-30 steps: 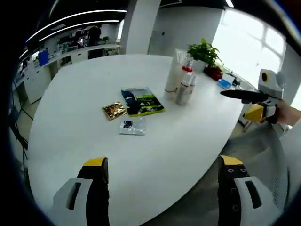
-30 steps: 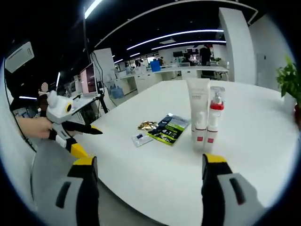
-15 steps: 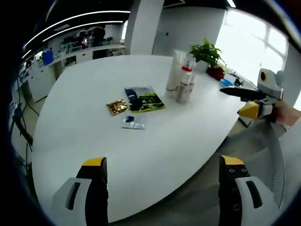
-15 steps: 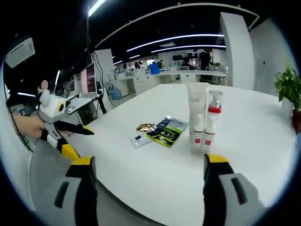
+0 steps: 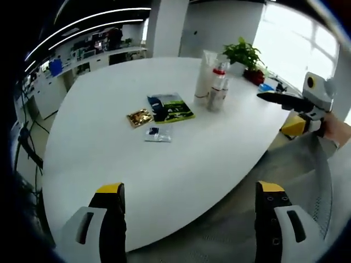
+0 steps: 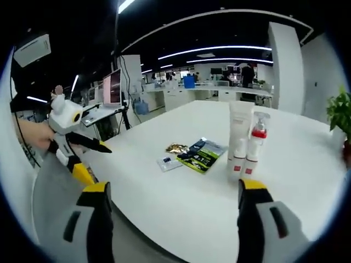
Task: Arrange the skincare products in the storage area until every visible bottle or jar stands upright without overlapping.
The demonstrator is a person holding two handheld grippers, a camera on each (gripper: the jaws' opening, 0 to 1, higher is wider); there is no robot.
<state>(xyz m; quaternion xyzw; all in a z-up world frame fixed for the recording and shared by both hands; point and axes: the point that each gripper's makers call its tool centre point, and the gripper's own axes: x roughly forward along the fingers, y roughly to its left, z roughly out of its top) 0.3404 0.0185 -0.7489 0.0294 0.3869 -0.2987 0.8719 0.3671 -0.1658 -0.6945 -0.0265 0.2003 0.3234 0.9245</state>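
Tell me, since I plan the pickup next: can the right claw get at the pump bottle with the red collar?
Probably yes. The right claw is open, and bare table lies before the pump bottle, though the white tube stands close beside it.

I'm in an open-plan office, long white table (image 5: 109, 126), desk rows with monitors (image 6: 115, 87), ceiling strip lights (image 6: 219, 49), potted plant (image 5: 244, 55).

Both tongs, left tongs (image 5: 187, 205) and right tongs (image 6: 175, 205), have grey jaws with black faces and yellow tips.
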